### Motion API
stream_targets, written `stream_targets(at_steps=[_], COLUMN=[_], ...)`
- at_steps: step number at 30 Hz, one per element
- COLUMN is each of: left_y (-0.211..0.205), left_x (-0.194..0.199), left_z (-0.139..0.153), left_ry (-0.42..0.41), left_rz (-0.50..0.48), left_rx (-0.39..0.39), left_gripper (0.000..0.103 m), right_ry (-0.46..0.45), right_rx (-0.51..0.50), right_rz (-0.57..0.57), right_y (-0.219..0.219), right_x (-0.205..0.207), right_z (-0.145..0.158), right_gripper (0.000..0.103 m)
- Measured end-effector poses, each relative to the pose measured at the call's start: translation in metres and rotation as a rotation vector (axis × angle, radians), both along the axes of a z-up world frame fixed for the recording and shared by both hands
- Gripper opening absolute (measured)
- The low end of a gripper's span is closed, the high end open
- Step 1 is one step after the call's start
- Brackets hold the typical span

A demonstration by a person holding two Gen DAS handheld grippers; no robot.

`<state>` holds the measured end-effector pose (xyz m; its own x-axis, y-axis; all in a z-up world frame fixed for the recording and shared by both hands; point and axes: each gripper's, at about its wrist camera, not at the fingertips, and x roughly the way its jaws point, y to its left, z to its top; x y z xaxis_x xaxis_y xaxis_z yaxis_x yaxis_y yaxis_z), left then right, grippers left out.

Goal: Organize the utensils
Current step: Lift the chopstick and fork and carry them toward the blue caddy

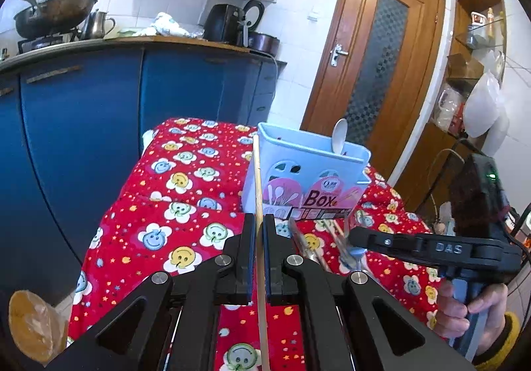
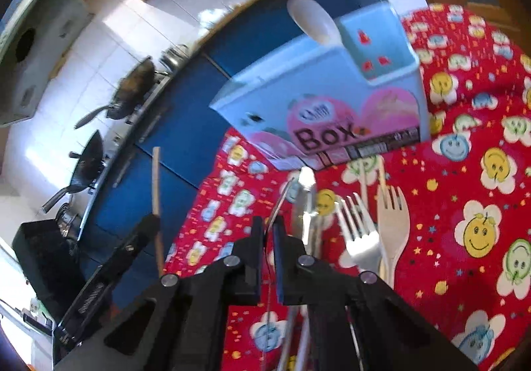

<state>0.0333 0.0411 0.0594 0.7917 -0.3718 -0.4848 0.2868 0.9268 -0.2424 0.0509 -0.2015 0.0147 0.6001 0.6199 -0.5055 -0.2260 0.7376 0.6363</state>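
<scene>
Left wrist view: left gripper [image 1: 260, 231], jaws closed on one wooden chopstick [image 1: 257, 191], clamped near mid-length and raised just beside the pale blue utensil box [image 1: 308, 171], which stands on the red smiley-print cloth [image 1: 186, 178] and holds one white spoon [image 1: 340, 135]. The chopstick is judged light, stiff and slender, liable to pivot if pinched near an end. Right wrist view: right gripper [image 2: 269, 238], jaws drawn together on one thin metal utensil [image 2: 278, 201], seen edge-on, type not clear; judged stiff, slick and light, best gripped on the flat of the handle. Loose on the cloth near the box: one metal fork [image 2: 360, 234], one pale wooden fork [image 2: 395, 218], one further metal piece, two chopsticks partly hidden.
</scene>
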Motion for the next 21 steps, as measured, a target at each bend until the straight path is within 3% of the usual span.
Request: stream_targets(at_steps=[12, 21], left_y=[-0.006, -0.016], left_x=[-0.009, -0.006], left_z=[0.019, 0.032], left_ry=[-0.068, -0.109], left_rz=[-0.012, -0.014], left_rx=[-0.045, -0.071], left_gripper=[0.004, 0.004], right_ry=[-0.19, -0.25], right_rx=[-0.031, -0.023], right_rz=[-0.051, -0.08], right_y=[-0.001, -0.015], right_x=[-0.037, -0.045], right_z=[0.044, 0.062], right_gripper=[0.003, 0.003])
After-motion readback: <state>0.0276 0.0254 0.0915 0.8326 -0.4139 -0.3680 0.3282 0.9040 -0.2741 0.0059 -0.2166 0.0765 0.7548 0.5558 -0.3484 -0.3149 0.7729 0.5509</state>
